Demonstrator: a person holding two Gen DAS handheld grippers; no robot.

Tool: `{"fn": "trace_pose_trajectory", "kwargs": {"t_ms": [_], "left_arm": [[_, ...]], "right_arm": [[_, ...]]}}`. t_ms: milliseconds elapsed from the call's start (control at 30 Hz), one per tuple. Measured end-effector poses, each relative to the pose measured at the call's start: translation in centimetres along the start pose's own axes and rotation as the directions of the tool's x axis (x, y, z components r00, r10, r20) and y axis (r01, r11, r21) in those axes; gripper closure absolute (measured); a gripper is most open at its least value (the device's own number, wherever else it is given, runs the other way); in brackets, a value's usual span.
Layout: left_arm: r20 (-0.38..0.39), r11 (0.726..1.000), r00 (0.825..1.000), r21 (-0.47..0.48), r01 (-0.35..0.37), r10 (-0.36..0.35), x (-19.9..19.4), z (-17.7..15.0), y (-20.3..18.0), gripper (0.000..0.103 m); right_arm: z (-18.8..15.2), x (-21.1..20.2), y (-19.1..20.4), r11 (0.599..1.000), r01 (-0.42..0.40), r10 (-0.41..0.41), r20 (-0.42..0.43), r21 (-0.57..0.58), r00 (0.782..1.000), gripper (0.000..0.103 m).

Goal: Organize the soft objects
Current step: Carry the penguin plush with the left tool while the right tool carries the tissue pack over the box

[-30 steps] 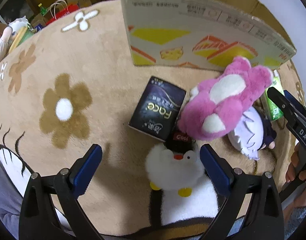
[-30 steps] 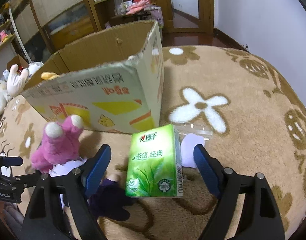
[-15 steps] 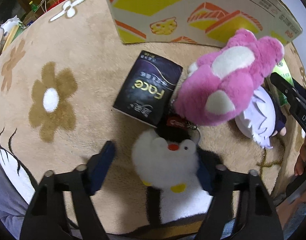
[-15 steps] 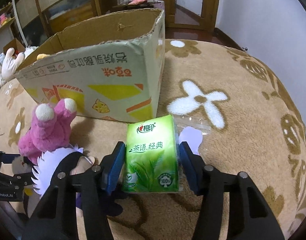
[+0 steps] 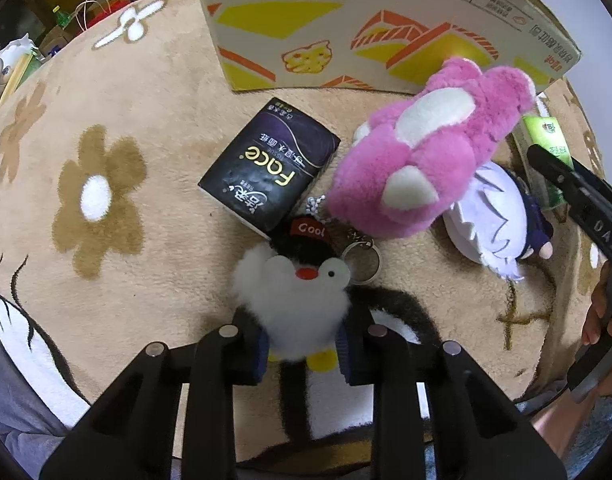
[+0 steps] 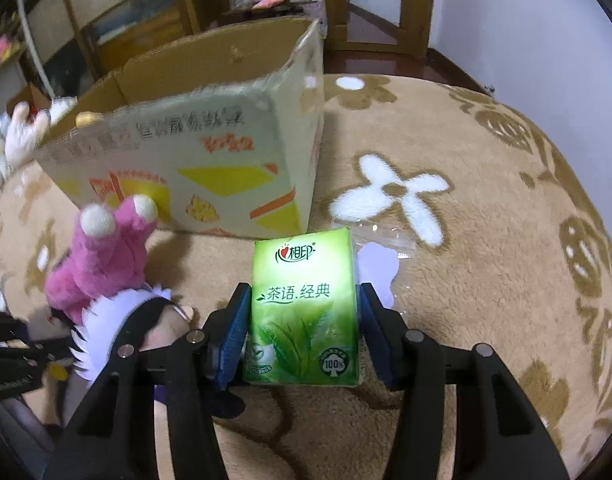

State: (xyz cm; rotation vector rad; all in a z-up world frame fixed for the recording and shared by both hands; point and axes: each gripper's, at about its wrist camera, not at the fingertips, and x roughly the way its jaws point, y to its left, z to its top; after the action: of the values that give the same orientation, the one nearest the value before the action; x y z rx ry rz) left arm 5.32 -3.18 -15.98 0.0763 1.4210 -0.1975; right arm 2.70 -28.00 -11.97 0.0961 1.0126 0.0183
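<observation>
My left gripper (image 5: 303, 346) is shut on a small black-and-white penguin plush (image 5: 293, 296) with a key ring, low on the rug. My right gripper (image 6: 303, 328) is shut on a green tissue pack (image 6: 303, 308), which also shows in the left wrist view (image 5: 546, 148). A pink plush bear (image 5: 422, 164) lies just beyond the penguin, also in the right wrist view (image 6: 101, 256). A white-haired doll (image 5: 494, 220) lies beside it. A black tissue pack (image 5: 269, 164) lies left of the bear. An open cardboard box (image 6: 209, 160) stands behind them.
The floor is a tan rug with flower patterns (image 5: 97, 196). A clear plastic wrapper (image 6: 378, 236) lies beyond the green pack. White plush toys (image 6: 17, 136) sit left of the box. Wooden shelves (image 6: 225, 8) stand at the back.
Both grippers have closed: the left on the penguin plush, the right on the green tissue pack. Both moved slightly forward toward the box.
</observation>
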Motion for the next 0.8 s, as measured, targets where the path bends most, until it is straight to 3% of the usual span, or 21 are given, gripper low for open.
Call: {"fn": "trace_pose_trajectory", "kwargs": {"t_ms": [200,500,667,800], "left_arm": [[0.051,0.999,0.998,0.019,-0.027,0.026,-2.0,-0.9,-0.5,0.079],[0.179,1.0,0.984,-0.021,0.012,-0.008,-6.7,-1.7,0.0,0.079],[0.276,0.999,0.961,-0.021,0.029,-0.022,-8.1,-0.8,1.0,0.079],[0.371,1.0,0.928,0.006,0.023,-0.024,-10.1,-0.7,0.7,0.079]], "right_arm": [[0.4,-3.4,-0.9,0.996,-0.067,0.062,0.088,0.052,0.994,0.047],[1.1,-7.0,-1.7,0.988,-0.122,0.102,0.189,0.095,0.977,0.047],[1.5,-8.2,-2.2,0.985,-0.143,0.116,0.237,0.097,0.964,0.047],[1.7,-9.2,-1.9,0.983,-0.163,0.134,0.276,0.085,0.952,0.047]]}}
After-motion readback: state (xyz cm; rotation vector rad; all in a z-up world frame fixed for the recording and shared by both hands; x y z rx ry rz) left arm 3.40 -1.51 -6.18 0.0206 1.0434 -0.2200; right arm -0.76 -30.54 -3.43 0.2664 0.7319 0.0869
